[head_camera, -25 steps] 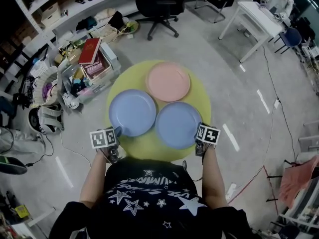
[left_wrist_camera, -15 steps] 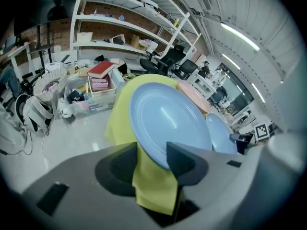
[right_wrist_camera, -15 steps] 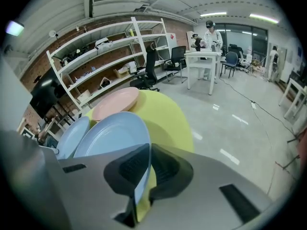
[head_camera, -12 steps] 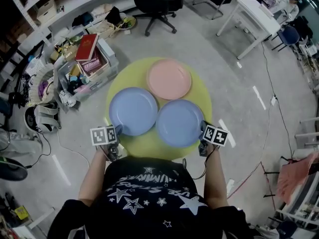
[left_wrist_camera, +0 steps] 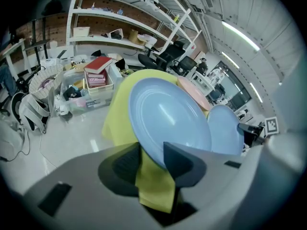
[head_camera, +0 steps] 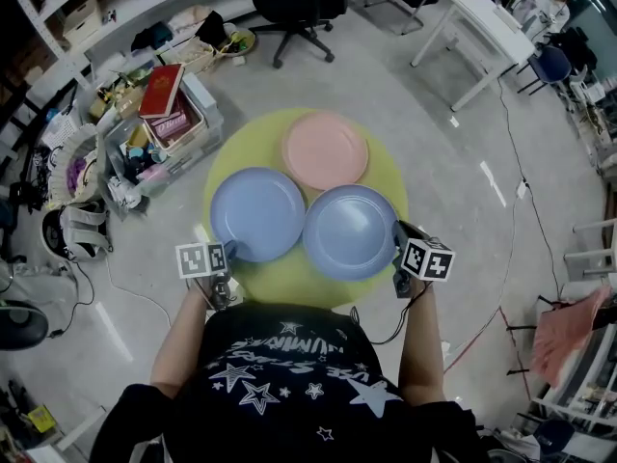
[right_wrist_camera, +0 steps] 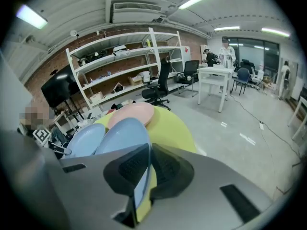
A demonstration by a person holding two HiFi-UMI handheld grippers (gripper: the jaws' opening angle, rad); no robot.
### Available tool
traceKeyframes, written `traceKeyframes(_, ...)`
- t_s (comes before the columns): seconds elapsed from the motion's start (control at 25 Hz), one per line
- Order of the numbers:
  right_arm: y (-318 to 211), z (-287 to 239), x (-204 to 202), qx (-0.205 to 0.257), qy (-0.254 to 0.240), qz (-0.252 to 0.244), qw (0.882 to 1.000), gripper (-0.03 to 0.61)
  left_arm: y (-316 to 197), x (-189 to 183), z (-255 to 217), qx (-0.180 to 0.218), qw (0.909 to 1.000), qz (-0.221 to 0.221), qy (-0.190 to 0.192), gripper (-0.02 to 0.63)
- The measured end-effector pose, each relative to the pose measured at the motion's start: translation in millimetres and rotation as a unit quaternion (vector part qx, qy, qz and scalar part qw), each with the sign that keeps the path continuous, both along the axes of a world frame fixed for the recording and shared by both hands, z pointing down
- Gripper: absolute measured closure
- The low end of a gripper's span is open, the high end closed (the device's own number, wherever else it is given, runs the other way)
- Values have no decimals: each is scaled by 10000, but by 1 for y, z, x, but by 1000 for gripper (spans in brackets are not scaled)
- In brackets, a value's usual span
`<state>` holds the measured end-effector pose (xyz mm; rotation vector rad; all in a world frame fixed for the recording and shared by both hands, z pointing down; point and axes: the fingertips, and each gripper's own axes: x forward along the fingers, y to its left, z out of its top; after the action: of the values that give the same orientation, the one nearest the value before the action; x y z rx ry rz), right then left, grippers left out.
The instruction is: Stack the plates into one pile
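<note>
Three plates lie on a round table under a yellow cloth (head_camera: pixel 289 276): a pink plate (head_camera: pixel 325 150) at the back, a left blue plate (head_camera: pixel 257 214) and a right blue plate (head_camera: pixel 351 231). My right gripper (head_camera: pixel 397 234) is shut on the right blue plate's near right rim (right_wrist_camera: pixel 125 133), and that side is raised and tilted. My left gripper (head_camera: pixel 228 252) is open at the left blue plate's near rim. Its jaws have just been closing, with the rim (left_wrist_camera: pixel 168 119) and a fold of cloth between them, not pinched.
Left of the table stand a bin of books (head_camera: pixel 172 114), a basket and bags. An office chair (head_camera: pixel 294 3) stands behind the table, a white table (head_camera: pixel 482 32) at the back right. Shelves line the far wall. Cables run across the floor at right.
My right gripper has risen with the right blue plate's edge, tipping that plate up and nudging it toward the left one. The left gripper has stayed at the left plate's rim.
</note>
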<state>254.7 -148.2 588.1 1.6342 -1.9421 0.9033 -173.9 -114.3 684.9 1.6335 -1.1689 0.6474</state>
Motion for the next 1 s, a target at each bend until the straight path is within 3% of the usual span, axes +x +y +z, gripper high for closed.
traceKeyframes(0.24,-12,-38,-6,474,242,-229,9983,551,0,3,0,-70,9998,68,143,460)
traceKeyframes(0.44,-35,-75,-4,929,-125,-43,9956,551,-2,4,0,-75,9997,117,200,460)
traceKeyframes(0.68,-86,-81,-7,1149,-802,652,9880,551,0,3,1,-77,9994,98,331,465)
traceKeyframes(0.88,-127,-52,-3,899,-1419,1480,9746,549,-1,4,-1,-87,9992,134,353,476)
traceKeyframes(1.0,-150,-34,-5,695,-1611,1731,9691,546,-3,2,-5,-140,9993,101,335,485)
